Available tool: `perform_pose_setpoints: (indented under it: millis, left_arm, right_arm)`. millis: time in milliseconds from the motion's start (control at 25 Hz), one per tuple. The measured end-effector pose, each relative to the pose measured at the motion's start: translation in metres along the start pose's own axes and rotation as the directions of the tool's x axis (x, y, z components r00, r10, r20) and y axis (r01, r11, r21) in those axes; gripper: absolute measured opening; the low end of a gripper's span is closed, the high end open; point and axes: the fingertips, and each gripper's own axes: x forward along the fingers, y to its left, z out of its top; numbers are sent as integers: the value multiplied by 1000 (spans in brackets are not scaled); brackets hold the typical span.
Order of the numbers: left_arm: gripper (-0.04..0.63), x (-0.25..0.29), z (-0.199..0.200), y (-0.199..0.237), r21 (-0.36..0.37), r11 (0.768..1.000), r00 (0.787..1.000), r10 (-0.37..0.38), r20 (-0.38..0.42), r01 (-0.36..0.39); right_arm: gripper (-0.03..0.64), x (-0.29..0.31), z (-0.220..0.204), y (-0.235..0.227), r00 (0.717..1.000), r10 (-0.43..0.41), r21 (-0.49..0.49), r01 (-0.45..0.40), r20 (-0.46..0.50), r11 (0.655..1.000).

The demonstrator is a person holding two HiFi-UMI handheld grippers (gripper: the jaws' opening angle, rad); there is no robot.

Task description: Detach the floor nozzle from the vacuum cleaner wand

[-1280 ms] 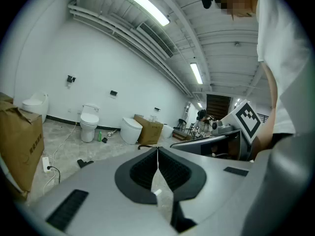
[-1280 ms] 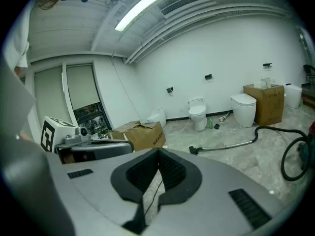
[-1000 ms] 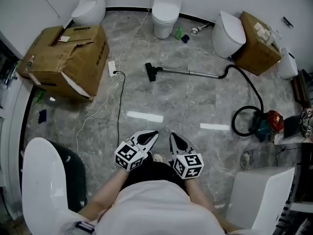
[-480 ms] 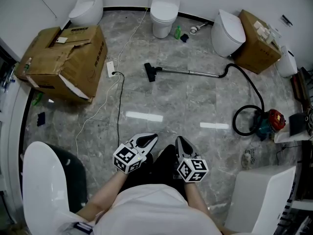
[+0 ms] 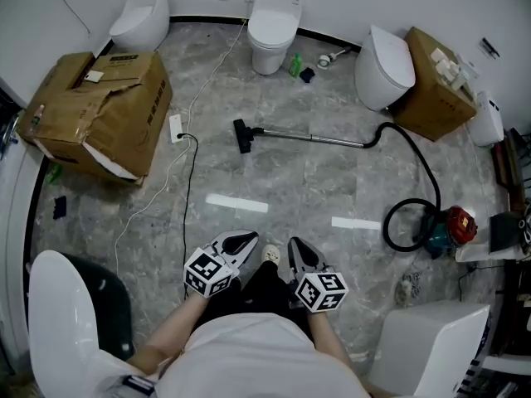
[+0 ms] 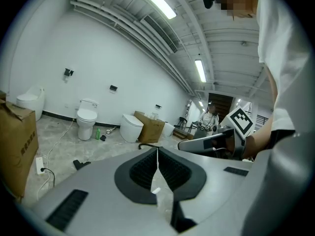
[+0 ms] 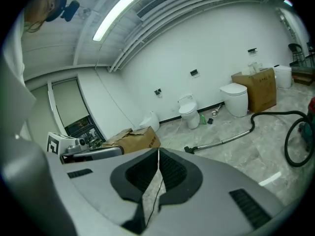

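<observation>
A black floor nozzle (image 5: 241,135) lies on the grey marble floor, joined to a long silver wand (image 5: 311,137). From the wand a black hose (image 5: 413,169) curls to a red and teal vacuum body (image 5: 450,225). The same nozzle (image 7: 189,149) and wand (image 7: 221,141) show far ahead in the right gripper view, and the nozzle (image 6: 80,164) shows small in the left gripper view. My left gripper (image 5: 247,240) and right gripper (image 5: 294,245) hang close to my body, both shut and empty, well short of the nozzle.
A torn cardboard box (image 5: 99,110) stands at the left, with a white power strip (image 5: 176,126) and cables beside it. Toilets (image 5: 272,26) line the far wall. Another box (image 5: 436,81) sits at the right. White fixtures (image 5: 62,322) flank me at both sides.
I have stepped forward: the nozzle, wand and boxes have slid toward me in the head view. Both grippers stay shut close to my body.
</observation>
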Motion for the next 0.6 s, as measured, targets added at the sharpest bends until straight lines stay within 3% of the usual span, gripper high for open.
perform_pose_setpoints:
  millis: [320,600]
  left_arm:
    - [11,82,39,29,-19,996,994,89,56,-88]
    - [11,121,46,24,-5,998,997,66,47,-66]
  right_arm:
    - [17,39,52,-52,986,155,-32,-157,-56,987]
    - [17,58,68,-84,983,173,-42,-176,-66,983]
